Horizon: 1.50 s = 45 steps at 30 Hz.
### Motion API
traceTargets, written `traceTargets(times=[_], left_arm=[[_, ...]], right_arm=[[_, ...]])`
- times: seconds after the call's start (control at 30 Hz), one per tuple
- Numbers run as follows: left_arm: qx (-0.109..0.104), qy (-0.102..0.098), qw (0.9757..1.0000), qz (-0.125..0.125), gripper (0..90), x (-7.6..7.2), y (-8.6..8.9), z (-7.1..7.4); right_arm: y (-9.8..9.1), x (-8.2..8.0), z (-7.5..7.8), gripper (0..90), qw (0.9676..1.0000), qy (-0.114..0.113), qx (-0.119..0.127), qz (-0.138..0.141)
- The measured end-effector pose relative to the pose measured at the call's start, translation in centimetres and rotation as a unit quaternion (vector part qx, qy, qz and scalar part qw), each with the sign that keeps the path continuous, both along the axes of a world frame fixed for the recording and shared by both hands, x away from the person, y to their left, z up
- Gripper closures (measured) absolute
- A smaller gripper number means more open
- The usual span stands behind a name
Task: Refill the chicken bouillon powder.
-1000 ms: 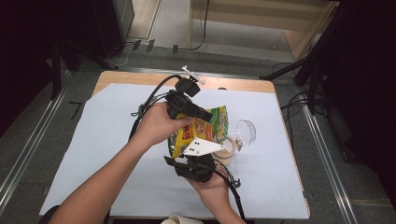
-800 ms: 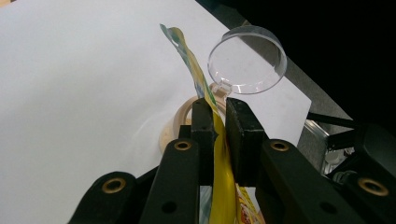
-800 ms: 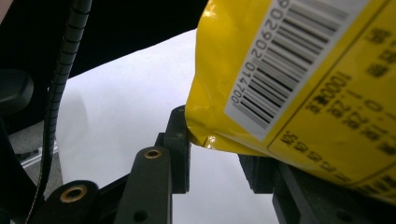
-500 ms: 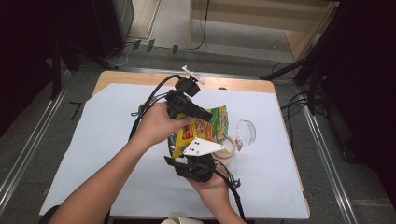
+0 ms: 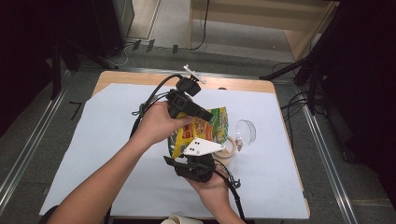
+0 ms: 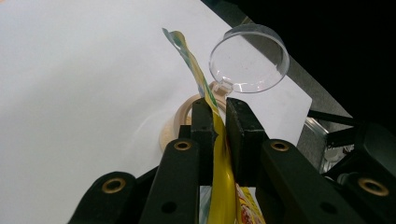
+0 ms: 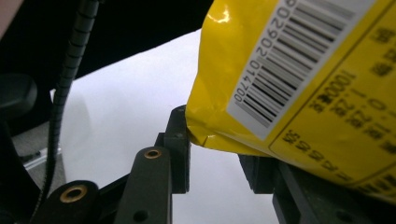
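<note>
The yellow snack packet [image 5: 205, 128] hangs above the wooden bowl [image 5: 229, 148], pinched at its top edge by the left gripper [image 6: 218, 133]; the right gripper [image 7: 212, 154] clamps its lower corner; a slipping corner could spill contents past the bowl.

The yellow packet [image 7: 299, 79] runs off the top and right edges, hiding the right tool's [image 7: 219, 154] far jaw

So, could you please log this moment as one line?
left tongs: shut on snack bag | right tongs: shut on snack bag | bag above wooden ring
</note>
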<state>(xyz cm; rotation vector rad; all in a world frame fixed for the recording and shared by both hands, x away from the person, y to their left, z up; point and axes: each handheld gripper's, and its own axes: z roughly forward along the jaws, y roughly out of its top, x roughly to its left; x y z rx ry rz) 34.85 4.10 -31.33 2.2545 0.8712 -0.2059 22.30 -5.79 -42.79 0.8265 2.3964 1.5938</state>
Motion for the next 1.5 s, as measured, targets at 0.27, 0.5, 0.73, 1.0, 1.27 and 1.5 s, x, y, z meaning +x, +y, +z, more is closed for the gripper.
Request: traceTargets(times=[0.27,0.5,0.73,1.0,1.27,1.5], left_arm=[[0.002,-0.005,1.0,0.001,82.7,0.06,-0.34,0.11],[0.008,-0.002,1.0,-0.001,82.7,0.26,-0.62,0.15],[0.012,0.002,0.9999,-0.002,82.8,0.38,-0.92,0.08],[0.015,0.005,0.9999,-0.003,82.8,0.39,-1.04,0.1],[0.007,-0.001,1.0,0.0,82.7,0.34,-0.9,0.4],[0.013,0.004,0.9999,-0.001,82.6,0.52,-1.0,-0.06]], right_arm=[[-0.17,0.14,-0.02,68.2,1.0,0.002,0.003,-0.005],[-0.28,0.32,0.03,68.1,0.9999,0.007,0.007,-0.005],[-0.43,0.37,-0.07,68.1,0.9999,0.012,0.01,-0.008],[-0.65,0.33,0.06,67.8,0.9998,0.016,0.008,-0.006],[-0.69,0.35,0.32,67.7,1.0,0.006,0.002,-0.007],[-0.69,0.52,-0.02,67.7,0.9999,0.014,0.001,-0.005]])
